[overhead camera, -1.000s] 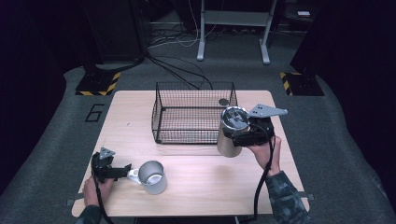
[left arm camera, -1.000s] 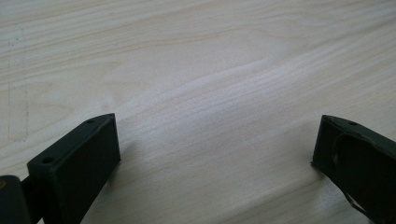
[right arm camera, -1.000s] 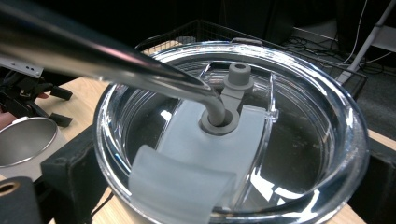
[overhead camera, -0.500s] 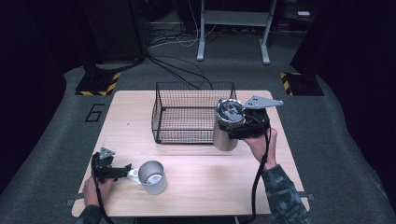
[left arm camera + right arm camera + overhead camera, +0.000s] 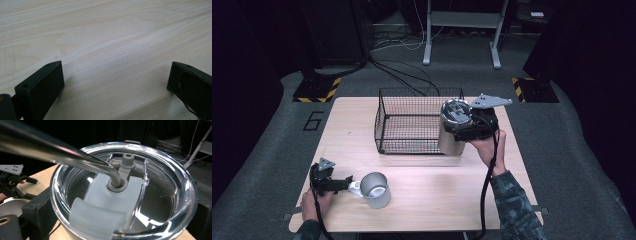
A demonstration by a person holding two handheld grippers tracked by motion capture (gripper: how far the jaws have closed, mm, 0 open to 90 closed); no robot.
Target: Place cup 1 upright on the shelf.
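Two grippers: R gripper (image 5: 462,122) clamps lidded tumbler (image 5: 452,131) w/ straw (image 5: 62,150); L gripper (image 5: 115,80) open.

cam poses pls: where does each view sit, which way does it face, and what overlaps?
High view: above the person's side, facing forward and down on the table; forearms, left gripper, right gripper.
Left gripper view: down along spread jaws at bare tabletop.
Right gripper view: onto the tumbler lid and metal straw.
Shared: tumbler, small cup.

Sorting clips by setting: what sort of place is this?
Probably a lab or studio recording bay: a lone wooden table on grey carpet, hazard-striped stand bases, and loose floor cables.
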